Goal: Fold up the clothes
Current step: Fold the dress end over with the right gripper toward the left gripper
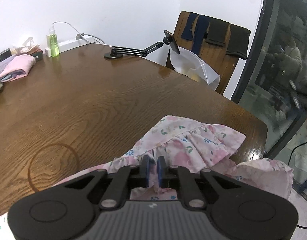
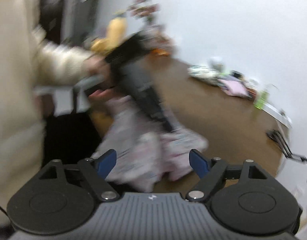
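Note:
A pink floral garment (image 1: 185, 146) with a ruffled edge lies bunched at the near right corner of the wooden table (image 1: 89, 104), part of it hanging over the edge. My left gripper (image 1: 154, 163) is shut on a fold of this garment. The right wrist view is blurred by motion. There my right gripper (image 2: 153, 161) is open and empty, above the same garment (image 2: 141, 156). The left gripper (image 2: 145, 98) shows there as a dark shape reaching down onto the cloth, held by a hand in a cream sleeve.
Folded pink and purple clothes (image 1: 15, 68) lie at the table's far left, beside a green bottle (image 1: 54, 44) and a white power strip (image 1: 73, 44). A black phone arm (image 1: 141, 50) stands at the far edge. A chair (image 1: 213, 48) with dark clothes and a plastic bag (image 1: 193, 68) is behind.

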Demonstrator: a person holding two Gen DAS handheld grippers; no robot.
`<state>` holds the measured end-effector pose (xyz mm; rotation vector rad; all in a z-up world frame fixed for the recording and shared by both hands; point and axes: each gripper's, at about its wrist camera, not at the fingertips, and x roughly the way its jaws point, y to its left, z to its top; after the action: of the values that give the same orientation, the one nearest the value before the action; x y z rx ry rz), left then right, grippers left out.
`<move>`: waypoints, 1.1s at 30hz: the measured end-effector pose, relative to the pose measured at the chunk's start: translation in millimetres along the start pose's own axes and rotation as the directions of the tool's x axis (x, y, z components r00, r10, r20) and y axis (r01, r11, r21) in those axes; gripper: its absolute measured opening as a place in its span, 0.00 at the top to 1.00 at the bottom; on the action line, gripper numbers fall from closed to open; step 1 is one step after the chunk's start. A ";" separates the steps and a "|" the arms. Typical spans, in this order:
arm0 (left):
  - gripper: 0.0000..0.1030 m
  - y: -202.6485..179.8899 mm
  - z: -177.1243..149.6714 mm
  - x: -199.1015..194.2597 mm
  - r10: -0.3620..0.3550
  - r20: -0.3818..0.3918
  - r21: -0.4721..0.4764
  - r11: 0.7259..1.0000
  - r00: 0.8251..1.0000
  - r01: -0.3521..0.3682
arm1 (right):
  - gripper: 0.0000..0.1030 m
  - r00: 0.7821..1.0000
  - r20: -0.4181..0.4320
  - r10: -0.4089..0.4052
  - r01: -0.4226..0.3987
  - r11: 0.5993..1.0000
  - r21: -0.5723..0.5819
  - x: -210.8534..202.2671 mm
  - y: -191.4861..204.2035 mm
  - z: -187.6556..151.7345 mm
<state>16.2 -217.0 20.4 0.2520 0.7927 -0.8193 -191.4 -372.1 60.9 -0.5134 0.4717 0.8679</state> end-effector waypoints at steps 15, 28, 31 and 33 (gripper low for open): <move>0.92 15.6 7.7 5.9 -0.078 -0.020 -0.046 0.996 0.997 0.077 | 0.31 0.995 -0.088 -0.041 0.006 0.930 -0.368 62.7 58.5 -30.1; 0.92 9.3 3.1 4.1 -0.063 0.001 0.034 0.997 0.998 0.063 | 0.95 0.958 0.108 0.264 -0.282 0.933 0.222 26.6 -52.9 -6.7; 0.92 5.8 -0.8 2.5 -0.048 0.022 0.053 0.997 0.999 0.047 | 0.94 0.970 0.166 0.175 -0.241 0.757 0.607 30.8 -107.5 -23.3; 0.92 10.6 -2.0 1.9 -0.061 0.029 0.024 0.998 0.998 0.061 | 0.93 0.982 0.129 0.138 -0.188 0.628 0.755 39.1 -126.3 -38.2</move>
<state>23.7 -210.0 16.7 0.2367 0.7659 -0.8885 -74.3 -440.3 37.3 0.3612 0.7881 0.7632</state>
